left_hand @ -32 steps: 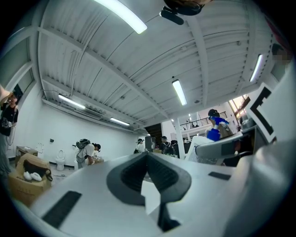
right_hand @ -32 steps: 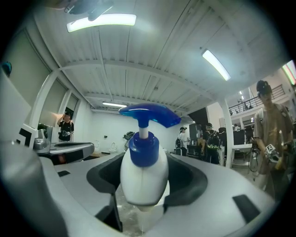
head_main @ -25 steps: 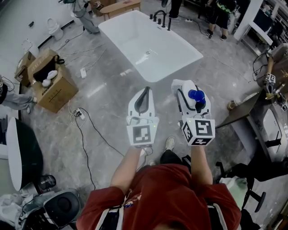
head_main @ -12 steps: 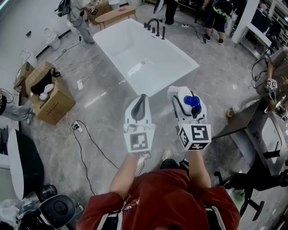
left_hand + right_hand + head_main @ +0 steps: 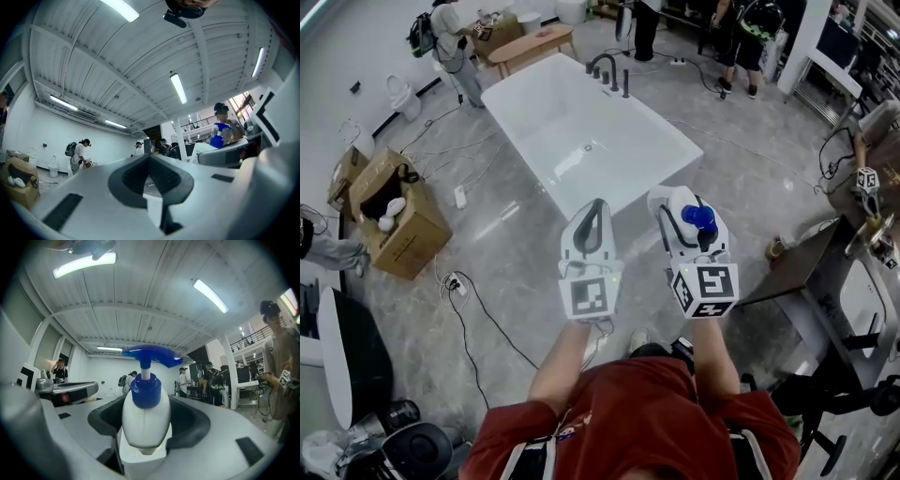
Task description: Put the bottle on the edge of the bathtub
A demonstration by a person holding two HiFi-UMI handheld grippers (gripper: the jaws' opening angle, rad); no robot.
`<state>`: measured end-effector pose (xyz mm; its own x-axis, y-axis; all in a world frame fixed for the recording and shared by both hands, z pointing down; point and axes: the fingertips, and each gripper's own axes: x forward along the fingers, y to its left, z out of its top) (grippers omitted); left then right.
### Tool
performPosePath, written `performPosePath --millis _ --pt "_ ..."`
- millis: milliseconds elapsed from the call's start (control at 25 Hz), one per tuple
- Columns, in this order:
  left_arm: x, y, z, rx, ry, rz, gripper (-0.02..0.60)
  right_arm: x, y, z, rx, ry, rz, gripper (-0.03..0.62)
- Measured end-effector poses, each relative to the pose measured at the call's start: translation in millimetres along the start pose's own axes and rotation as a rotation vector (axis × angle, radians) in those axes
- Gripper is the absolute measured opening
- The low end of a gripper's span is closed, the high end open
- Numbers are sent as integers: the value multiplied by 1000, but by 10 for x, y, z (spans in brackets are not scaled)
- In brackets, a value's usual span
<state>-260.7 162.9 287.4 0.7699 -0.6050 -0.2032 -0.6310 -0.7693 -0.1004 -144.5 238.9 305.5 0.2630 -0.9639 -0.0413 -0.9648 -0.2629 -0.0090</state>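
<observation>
The white bathtub (image 5: 581, 131) stands on the grey floor ahead, its near end just beyond both grippers in the head view. My right gripper (image 5: 682, 211) is shut on a white pump bottle (image 5: 692, 230) with a blue pump head (image 5: 698, 217). In the right gripper view the bottle (image 5: 145, 420) stands upright between the dark pads (image 5: 190, 420), its blue pump (image 5: 151, 356) above. My left gripper (image 5: 597, 214) hangs beside the right one, jaws together and empty. In the left gripper view its tips (image 5: 150, 157) meet, and the bottle's blue pump (image 5: 218, 139) shows at the right.
A dark faucet (image 5: 605, 67) stands at the tub's far end. A cardboard box (image 5: 389, 211) and cables (image 5: 478, 291) lie on the floor to the left. A dark desk (image 5: 806, 253) is at the right. Several people (image 5: 450, 37) stand at the back.
Both grippers and the head camera have moved forward toward the bathtub, whose near end now lies closer to the fingertips. The bottle stays gripped in the right gripper.
</observation>
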Motion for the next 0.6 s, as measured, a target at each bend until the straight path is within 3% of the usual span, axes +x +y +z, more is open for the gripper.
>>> performPosePath --millis 600 --pt "759 -480 -151 9 21 14 17 332 -864 -88 31 -8 4 273"
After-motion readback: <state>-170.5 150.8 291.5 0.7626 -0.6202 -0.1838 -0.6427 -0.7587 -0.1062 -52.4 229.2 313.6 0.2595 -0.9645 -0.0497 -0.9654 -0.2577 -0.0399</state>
